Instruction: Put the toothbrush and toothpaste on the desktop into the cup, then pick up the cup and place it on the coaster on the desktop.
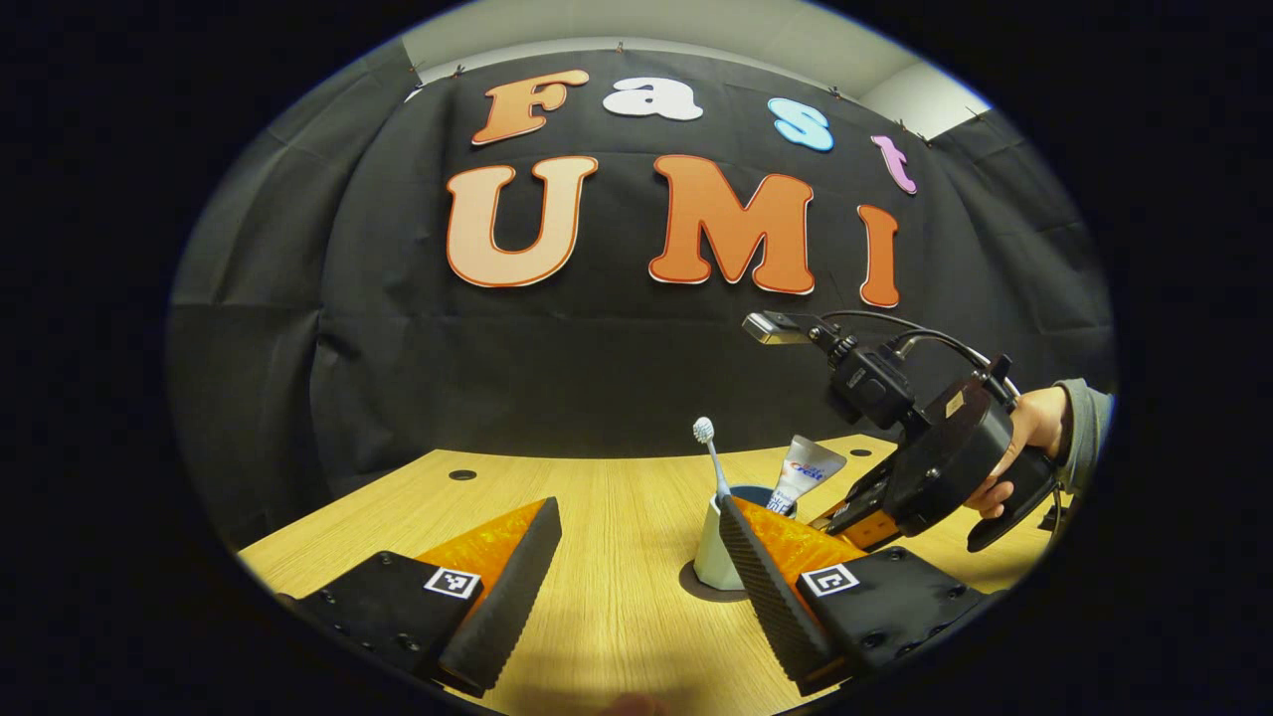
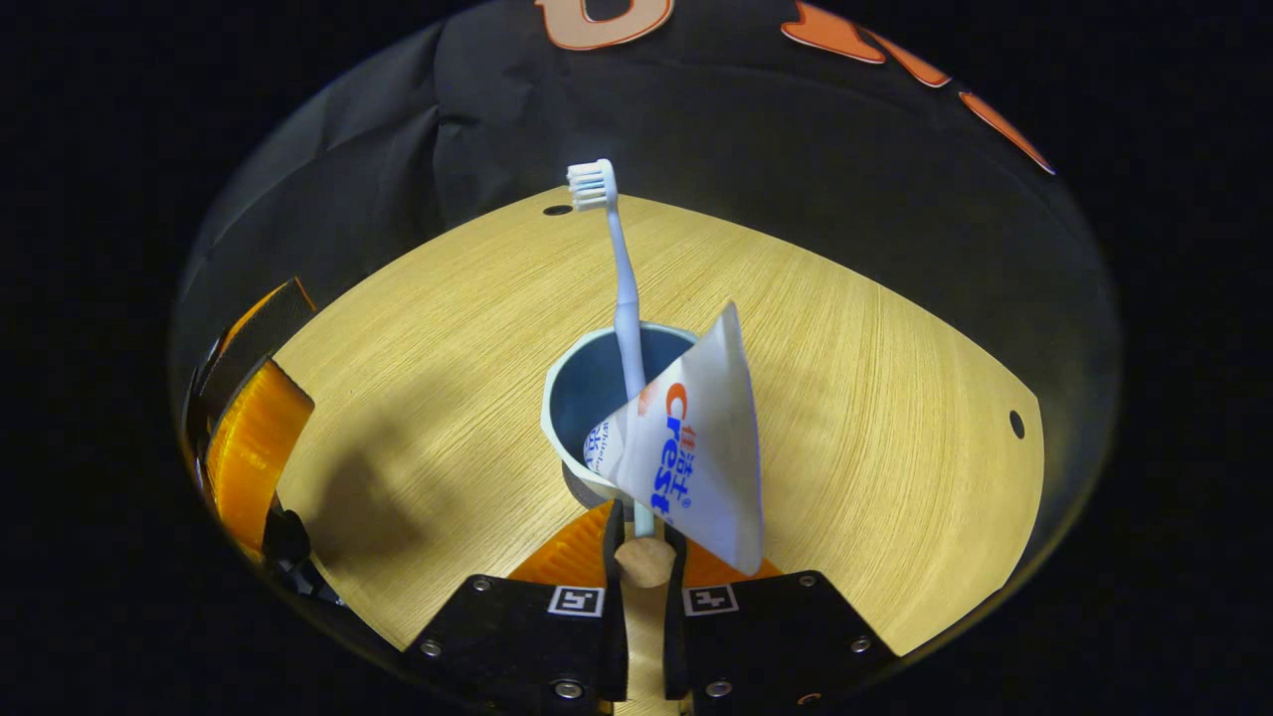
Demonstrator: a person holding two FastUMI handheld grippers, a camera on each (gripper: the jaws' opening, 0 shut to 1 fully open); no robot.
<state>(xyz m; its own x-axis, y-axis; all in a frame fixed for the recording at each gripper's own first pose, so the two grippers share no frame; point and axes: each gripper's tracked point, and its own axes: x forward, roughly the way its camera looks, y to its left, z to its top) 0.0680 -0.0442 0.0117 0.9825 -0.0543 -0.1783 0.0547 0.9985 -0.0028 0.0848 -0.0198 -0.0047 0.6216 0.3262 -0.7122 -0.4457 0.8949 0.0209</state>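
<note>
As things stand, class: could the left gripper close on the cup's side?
Probably yes: the left gripper is open, the cup stands by its right finger, though the right gripper holds its far rim.

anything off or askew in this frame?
Nothing spilled or damaged. The toothbrush and toothpaste both stand in the cup, each leaning on the rim. The cup sits upright on the coaster.

Matt wood-grain desktop (image 2: 855, 378), glossy smooth cup (image 2: 572, 398), ribbed jaws.
</note>
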